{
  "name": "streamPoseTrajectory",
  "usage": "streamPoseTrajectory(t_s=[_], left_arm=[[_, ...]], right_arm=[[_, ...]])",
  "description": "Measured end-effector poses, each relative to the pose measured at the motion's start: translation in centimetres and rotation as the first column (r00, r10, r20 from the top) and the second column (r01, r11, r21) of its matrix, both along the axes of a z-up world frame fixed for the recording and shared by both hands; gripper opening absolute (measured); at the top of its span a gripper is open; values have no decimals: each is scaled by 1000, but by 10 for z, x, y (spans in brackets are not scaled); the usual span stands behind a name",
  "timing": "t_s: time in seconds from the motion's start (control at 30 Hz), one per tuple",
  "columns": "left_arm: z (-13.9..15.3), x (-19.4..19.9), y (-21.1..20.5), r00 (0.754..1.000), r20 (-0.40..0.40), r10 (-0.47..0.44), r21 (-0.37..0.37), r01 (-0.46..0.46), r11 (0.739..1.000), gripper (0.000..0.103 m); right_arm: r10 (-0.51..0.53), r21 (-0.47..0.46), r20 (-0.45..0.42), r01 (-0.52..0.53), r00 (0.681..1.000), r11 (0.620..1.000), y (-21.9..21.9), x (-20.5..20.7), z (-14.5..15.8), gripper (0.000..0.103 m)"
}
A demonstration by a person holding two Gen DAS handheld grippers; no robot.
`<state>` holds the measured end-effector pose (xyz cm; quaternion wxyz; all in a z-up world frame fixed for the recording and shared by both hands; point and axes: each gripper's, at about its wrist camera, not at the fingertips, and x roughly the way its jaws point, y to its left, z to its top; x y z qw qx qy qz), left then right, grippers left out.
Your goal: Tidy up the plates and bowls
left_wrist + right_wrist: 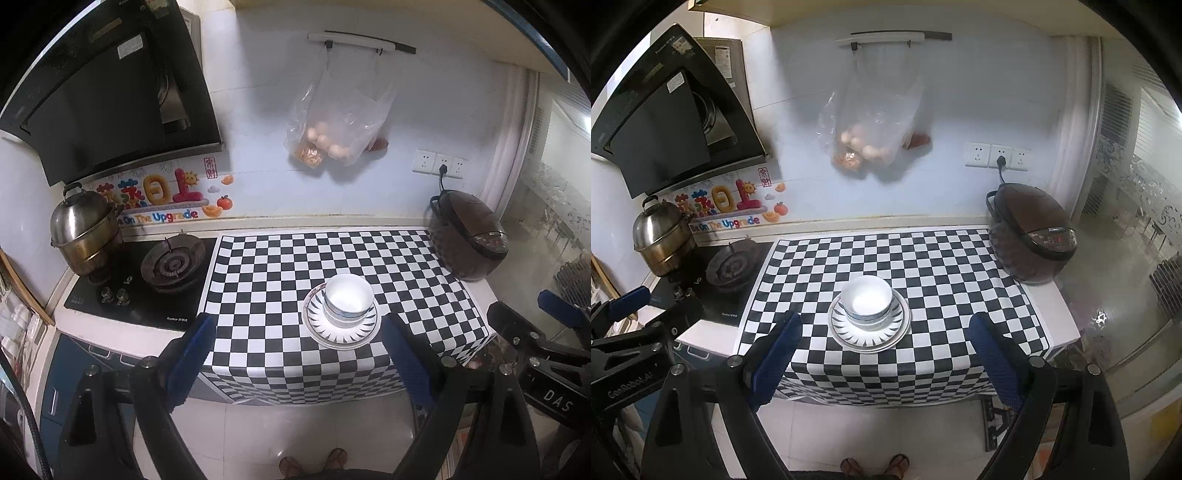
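Note:
White bowls (349, 300) with a blue rim line are nested upright on a stack of white plates (341, 334) with a black petal pattern, near the front of the checkered counter. The bowls (867, 301) and plates (868, 338) also show in the right wrist view. My left gripper (299, 339) is open and empty, held back from the counter's front edge, below and left of the stack. My right gripper (885, 338) is open and empty, also off the front edge, with the stack seen between its fingers.
A brown rice cooker (467, 240) stands at the back right of the black-and-white checkered mat (280, 273). A gas hob (171, 264) with a steel steamer pot (83, 230) lies to the left. A bag of eggs (334, 129) hangs on the wall. The range hood (110, 92) overhangs the hob.

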<state>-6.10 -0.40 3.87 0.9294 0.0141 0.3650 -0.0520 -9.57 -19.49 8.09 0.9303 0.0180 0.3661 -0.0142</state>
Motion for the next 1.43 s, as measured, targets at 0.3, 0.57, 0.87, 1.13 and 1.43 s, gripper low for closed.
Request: streamPoseTrajectory(t_s=[0.3, 0.57, 0.87, 1.13, 1.43], left_arm=[[1, -5, -2, 1000, 4, -4, -12, 4, 1000, 91], [4, -3, 0, 1000, 10, -1, -32, 1, 999, 91], [1, -1, 4, 1000, 2, 16, -31, -16, 999, 91], [-1, -5, 2, 1000, 7, 17, -23, -17, 1000, 91], [3, -3, 7, 999, 32, -3, -18, 3, 1000, 91]], right_arm=[[-15, -6, 0, 15, 1000, 1000, -6, -6, 0, 94], [-20, -8, -4, 20, 1000, 1000, -9, -8, 1, 94], [-27, -7, -6, 27, 1000, 1000, -13, -4, 2, 94], [-27, -8, -5, 27, 1000, 1000, -13, -5, 2, 94], [-40, -9, 3, 40, 999, 999, -15, -5, 4, 94]])
